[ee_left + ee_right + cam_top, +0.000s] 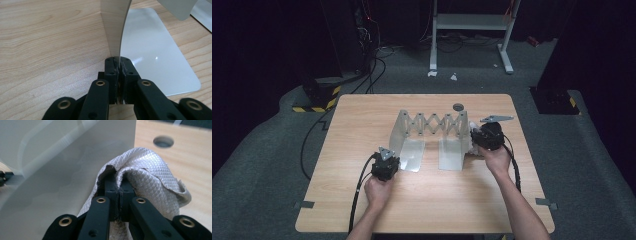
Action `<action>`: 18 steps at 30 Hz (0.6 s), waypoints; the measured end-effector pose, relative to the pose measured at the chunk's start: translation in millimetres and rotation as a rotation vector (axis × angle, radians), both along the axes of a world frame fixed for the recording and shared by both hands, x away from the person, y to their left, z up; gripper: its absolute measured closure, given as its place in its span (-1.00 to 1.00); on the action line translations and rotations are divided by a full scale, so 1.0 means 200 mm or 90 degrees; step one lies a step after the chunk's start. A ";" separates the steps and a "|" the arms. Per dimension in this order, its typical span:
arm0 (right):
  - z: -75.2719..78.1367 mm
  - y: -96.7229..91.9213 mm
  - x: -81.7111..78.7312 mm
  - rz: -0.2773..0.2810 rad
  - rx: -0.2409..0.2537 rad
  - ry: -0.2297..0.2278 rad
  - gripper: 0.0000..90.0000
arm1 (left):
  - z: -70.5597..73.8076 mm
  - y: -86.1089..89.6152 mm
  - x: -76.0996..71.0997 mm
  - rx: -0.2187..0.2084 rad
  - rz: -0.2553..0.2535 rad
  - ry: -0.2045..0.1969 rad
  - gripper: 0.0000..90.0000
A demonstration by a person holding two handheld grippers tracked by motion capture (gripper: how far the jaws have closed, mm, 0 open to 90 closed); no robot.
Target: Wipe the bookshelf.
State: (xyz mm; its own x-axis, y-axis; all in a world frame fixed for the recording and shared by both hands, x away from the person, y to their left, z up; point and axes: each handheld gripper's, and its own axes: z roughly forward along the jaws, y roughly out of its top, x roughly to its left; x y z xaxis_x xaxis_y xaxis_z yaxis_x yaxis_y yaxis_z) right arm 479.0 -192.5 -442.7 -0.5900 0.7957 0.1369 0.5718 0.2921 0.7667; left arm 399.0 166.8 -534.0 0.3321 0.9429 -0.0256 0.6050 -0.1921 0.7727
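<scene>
Standing at frame centre on the table (362, 200): metal expanding rack (432, 124). Left gripper (119, 65), lower left of it, jaws clamped on its left panel's edge. Right gripper (119, 185), at its right panel, jaws pinching a white cloth (150, 177) against the plate. Forearms entering from the bottom edge.

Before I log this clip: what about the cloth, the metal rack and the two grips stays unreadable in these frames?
- Cloth: its lower part is cut off by the right gripper view's bottom edge and covered by the right gripper; in the high view it is too small.
- Metal rack: its scissor-link joints are too small in the high view.
- Left gripper: shut on the rack's end plate, whose top leaves the frame.
</scene>
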 end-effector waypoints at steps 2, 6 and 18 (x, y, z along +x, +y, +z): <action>-0.04 0.00 0.01 -0.002 -0.005 0.011 0.97 | 0.00 0.00 0.00 0.000 0.000 0.000 0.88; -0.12 0.01 0.03 -0.009 -0.014 0.038 0.97 | 0.00 0.00 0.00 0.000 0.000 0.000 0.88; -0.31 0.03 0.09 -0.027 -0.034 0.106 0.97 | 0.00 0.00 0.00 -0.001 -0.001 0.001 0.88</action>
State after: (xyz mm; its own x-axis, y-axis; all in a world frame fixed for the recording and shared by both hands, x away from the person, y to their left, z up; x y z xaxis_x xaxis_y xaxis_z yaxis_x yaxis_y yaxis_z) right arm 496.8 -185.6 -504.0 -0.5285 0.8282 0.1865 0.7025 0.3033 0.6438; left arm 399.0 167.1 -533.9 0.3334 0.9424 -0.0278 0.6063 -0.1918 0.7718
